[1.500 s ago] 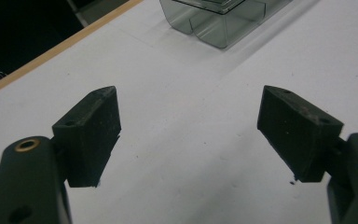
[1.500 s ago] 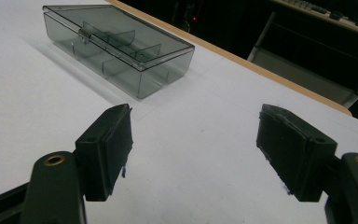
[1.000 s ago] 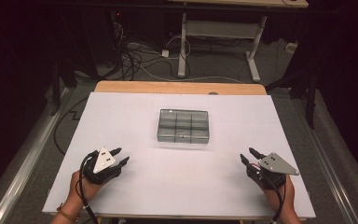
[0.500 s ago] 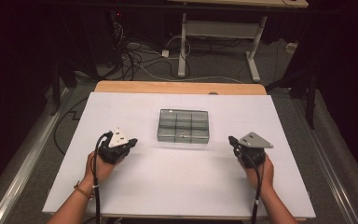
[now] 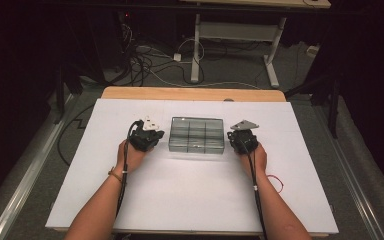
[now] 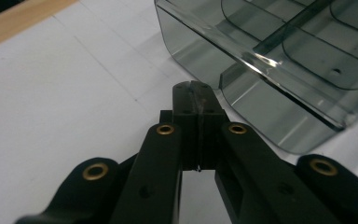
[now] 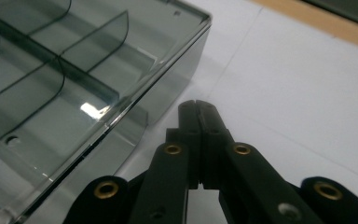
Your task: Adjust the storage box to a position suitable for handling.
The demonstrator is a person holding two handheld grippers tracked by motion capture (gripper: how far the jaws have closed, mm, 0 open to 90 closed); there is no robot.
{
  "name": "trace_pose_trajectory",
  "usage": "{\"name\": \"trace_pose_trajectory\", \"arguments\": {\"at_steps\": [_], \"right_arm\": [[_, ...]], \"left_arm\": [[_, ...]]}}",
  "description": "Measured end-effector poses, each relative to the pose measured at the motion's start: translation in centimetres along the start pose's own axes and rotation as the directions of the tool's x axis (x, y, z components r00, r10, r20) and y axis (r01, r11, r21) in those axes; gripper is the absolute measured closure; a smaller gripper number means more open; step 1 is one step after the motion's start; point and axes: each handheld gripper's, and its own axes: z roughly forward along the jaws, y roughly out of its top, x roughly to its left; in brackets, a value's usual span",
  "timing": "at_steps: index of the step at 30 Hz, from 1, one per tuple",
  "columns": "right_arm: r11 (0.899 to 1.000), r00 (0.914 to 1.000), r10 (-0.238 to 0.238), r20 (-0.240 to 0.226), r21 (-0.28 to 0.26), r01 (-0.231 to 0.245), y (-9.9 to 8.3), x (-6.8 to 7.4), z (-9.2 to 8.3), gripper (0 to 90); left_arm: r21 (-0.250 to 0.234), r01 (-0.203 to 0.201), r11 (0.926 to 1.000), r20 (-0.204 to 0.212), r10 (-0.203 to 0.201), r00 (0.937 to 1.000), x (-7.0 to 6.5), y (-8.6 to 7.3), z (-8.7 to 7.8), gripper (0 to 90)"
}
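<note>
A smoky clear plastic organizer box with several compartments sits in the middle of the white table. My left gripper is just left of the box, its jaws pressed together with nothing between them. In the left gripper view the gripper tips stop just short of the box's side wall. My right gripper is shut and empty, right beside the box's right side. The box fills the left of the right gripper view, close to the closed tips.
The white sheet lies on a wooden table whose far edge shows beyond it. A thin red loop of wire lies on the sheet by my right forearm. Cables and a desk frame stand on the floor behind.
Both hands have moved forward and inward from the near corners of the sheet to either side of the box. Both sets of jaws went from apart to together.
</note>
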Motion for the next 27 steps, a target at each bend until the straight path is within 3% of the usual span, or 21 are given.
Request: {"name": "trace_pose_trajectory", "arguments": {"at_steps": [3,5,8,10,13,16,21,25,27], "right_arm": [[1.000,0.9994,-0.016,-0.032,0.000,0.016,0.4,0.3,0.4,90.0],[1.000,0.9994,-0.029,-0.020,0.009,0.029,0.6,0.6,0.7,90.0],[1.000,0.9993,-0.011,-0.037,0.022,0.011,0.6,0.4,0.8,90.0],[0.998,0.9981,-0.042,-0.046,0.037,0.044,0.8,1.0,1.1,90.0],[0.996,0.9970,-0.077,-0.006,0.039,0.078,1.0,1.7,1.2,90.0],[0.997,0.9971,-0.067,-0.035,0.032,0.068,0.9,1.6,1.0,90.0],[0.999,0.9981,-0.051,-0.034,-0.010,0.050,0.6,2.1,0.3,90.0],[0.997,0.9965,-0.072,-0.042,-0.010,0.072,0.3,2.9,-0.2,90.0],[0.997,0.9959,-0.081,-0.040,-0.014,0.080,0.0,3.3,-0.5,90.0]], "left_arm": [[0.020,-0.014,0.9997,-0.008,0.014,0.9999,-0.3,0.1,0.9,87.3],[0.027,0.000,0.9996,-0.003,0.001,1.0000,-0.3,0.1,1.2,87.3],[0.032,0.001,0.9995,0.001,-0.001,1.0000,-0.4,0.1,1.4,84.4],[0.057,-0.015,0.9983,-0.029,0.017,0.9994,-0.7,0.3,1.6,87.0],[0.070,-0.017,0.9974,-0.027,0.019,0.9995,-0.7,0.2,1.5,87.7],[0.066,-0.022,0.9976,0.006,0.021,0.9998,-0.5,-0.2,1.1,87.8],[0.079,-0.042,0.9960,-0.015,0.043,0.9990,-0.9,-0.6,0.5,87.9],[0.072,-0.022,0.9971,-0.013,0.023,0.9996,-1.0,-1.1,0.0,87.9],[0.083,0.011,0.9965,0.001,-0.011,0.9999,-1.3,-1.4,-0.5,88.1]]}}
